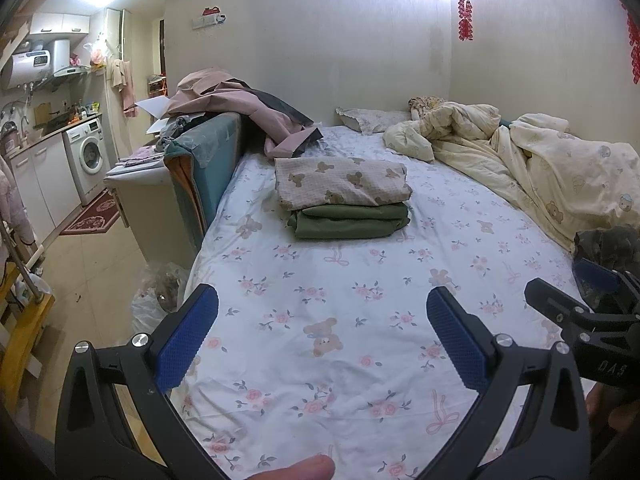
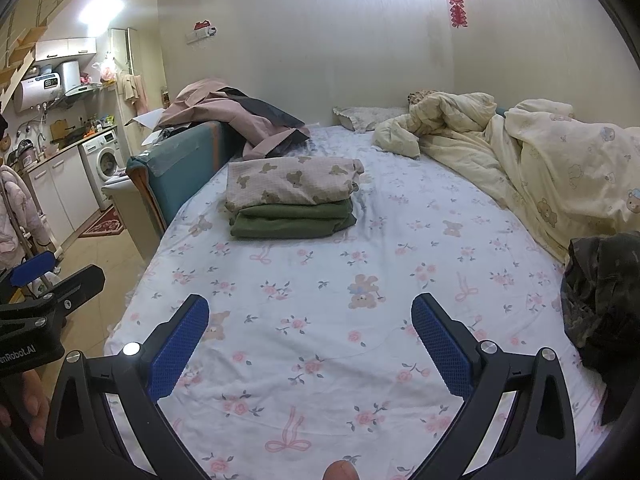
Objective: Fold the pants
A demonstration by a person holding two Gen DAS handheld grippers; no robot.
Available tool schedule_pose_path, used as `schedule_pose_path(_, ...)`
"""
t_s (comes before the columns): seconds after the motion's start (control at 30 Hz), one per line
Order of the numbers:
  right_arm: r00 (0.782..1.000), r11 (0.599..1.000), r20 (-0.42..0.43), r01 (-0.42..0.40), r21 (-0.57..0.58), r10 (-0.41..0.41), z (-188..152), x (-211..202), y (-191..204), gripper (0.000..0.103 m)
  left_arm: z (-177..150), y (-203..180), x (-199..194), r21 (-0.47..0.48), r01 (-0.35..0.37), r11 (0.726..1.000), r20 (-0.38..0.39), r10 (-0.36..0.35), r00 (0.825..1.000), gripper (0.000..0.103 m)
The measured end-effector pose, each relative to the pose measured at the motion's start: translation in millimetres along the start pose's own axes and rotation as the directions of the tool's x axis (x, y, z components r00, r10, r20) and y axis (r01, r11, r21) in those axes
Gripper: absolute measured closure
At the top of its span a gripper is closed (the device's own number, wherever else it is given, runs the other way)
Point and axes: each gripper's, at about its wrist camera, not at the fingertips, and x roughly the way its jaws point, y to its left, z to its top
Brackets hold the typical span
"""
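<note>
A dark camouflage garment (image 2: 600,304) lies crumpled at the right edge of the bed; it also shows in the left wrist view (image 1: 608,246). My left gripper (image 1: 320,332) is open and empty above the floral sheet (image 1: 320,280). My right gripper (image 2: 310,340) is open and empty above the same sheet (image 2: 320,272), left of the dark garment. The right gripper shows at the right of the left wrist view (image 1: 588,292). Two folded garments are stacked mid-bed, a bear-print one (image 1: 344,180) (image 2: 292,180) on a green one (image 1: 348,222) (image 2: 292,222).
A cream duvet (image 2: 540,168) is heaped along the right and back. Pink and dark clothes (image 1: 240,108) hang over a teal headboard (image 1: 208,152) at the left. Left of the bed are floor, a plastic bag (image 1: 158,296) and a kitchen with a washing machine (image 1: 88,156).
</note>
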Motion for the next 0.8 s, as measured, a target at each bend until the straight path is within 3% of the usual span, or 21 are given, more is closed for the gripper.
schedule_pose_path(0.8,1.000,1.000,0.000,0.001,-0.002,-0.001,-0.8,0.1,0.6,0.000,-2.0,4.2,0.1,-0.005,0.005,1.000,-0.002,-0.005,1.000,0.000)
